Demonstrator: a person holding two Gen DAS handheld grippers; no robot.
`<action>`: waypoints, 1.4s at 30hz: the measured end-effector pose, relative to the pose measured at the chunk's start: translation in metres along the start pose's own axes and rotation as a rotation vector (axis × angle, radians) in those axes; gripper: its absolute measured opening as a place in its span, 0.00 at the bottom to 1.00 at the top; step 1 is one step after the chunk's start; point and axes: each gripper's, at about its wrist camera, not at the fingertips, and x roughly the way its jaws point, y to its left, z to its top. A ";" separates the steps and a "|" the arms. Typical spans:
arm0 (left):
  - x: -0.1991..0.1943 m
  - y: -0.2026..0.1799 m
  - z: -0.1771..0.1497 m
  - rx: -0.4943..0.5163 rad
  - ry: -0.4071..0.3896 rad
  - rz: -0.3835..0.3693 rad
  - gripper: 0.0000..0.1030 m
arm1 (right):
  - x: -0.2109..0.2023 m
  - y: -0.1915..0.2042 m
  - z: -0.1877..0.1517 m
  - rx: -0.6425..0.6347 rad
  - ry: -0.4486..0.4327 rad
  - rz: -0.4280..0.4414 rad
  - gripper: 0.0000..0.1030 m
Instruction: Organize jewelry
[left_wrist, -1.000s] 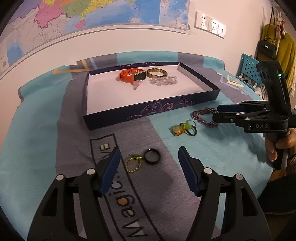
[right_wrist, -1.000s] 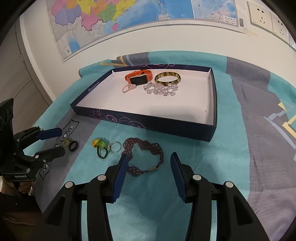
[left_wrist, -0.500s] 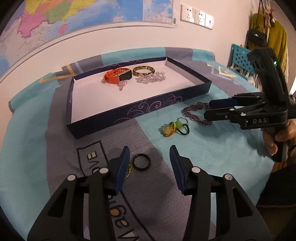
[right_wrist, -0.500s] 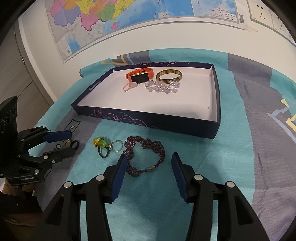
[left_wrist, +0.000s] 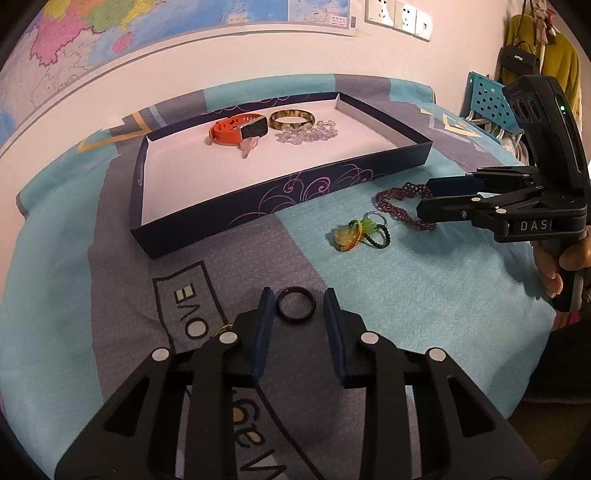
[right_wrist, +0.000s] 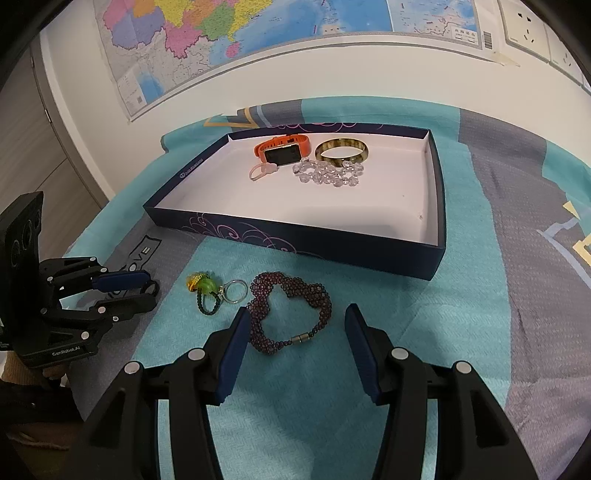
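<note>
- black ring (left_wrist: 296, 305) is lying flat on the grey stripe of the cloth, right between the blue pads of my left claw (left_wrist: 297, 301), sitting at the fingertips; jaws are spread a bit wider than the ring and not clamped on it, can't tell if either pad touches it
- a bit of gold chain (left_wrist: 222, 328) peeks out just behind the left finger of that claw, mostly hidden
- dark red beaded bracelet (right_wrist: 287, 314) is on the teal part of the cloth, in front of my right claw (right_wrist: 293, 321), which is wide open; its left pad looks right up against the beads, the right pad is clear of them
- just left of the bracelet there's a green and yellow charm (right_wrist: 201, 283) on a dark cord with a silver keyring (right_wrist: 235, 291), keyring nearly touching the beads
- further back, the navy box lid tray (right_wrist: 295, 242) with the white inside sits on the cloth
- tucked at the tray's far side: orange smartwatch (right_wrist: 282, 150), brown-gold bangle (right_wrist: 343, 151), a clear crystal bead bracelet (right_wrist: 327, 175) in front of the bangle, and a small pink ring thing (right_wrist: 263, 170) by the watch
- all of it's on a counter covered with a teal and grey cloth (right_wrist: 480, 295), map on the wall (right_wrist: 258, 33) behind
</note>
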 end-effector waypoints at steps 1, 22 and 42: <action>0.000 0.000 0.000 -0.001 0.000 0.002 0.27 | 0.000 0.000 0.000 0.000 0.000 -0.001 0.49; -0.004 -0.002 0.001 -0.040 -0.030 0.000 0.22 | 0.000 0.002 0.004 -0.035 -0.011 -0.065 0.03; -0.022 0.004 0.014 -0.080 -0.112 -0.024 0.22 | -0.036 0.026 0.022 -0.112 -0.129 -0.040 0.03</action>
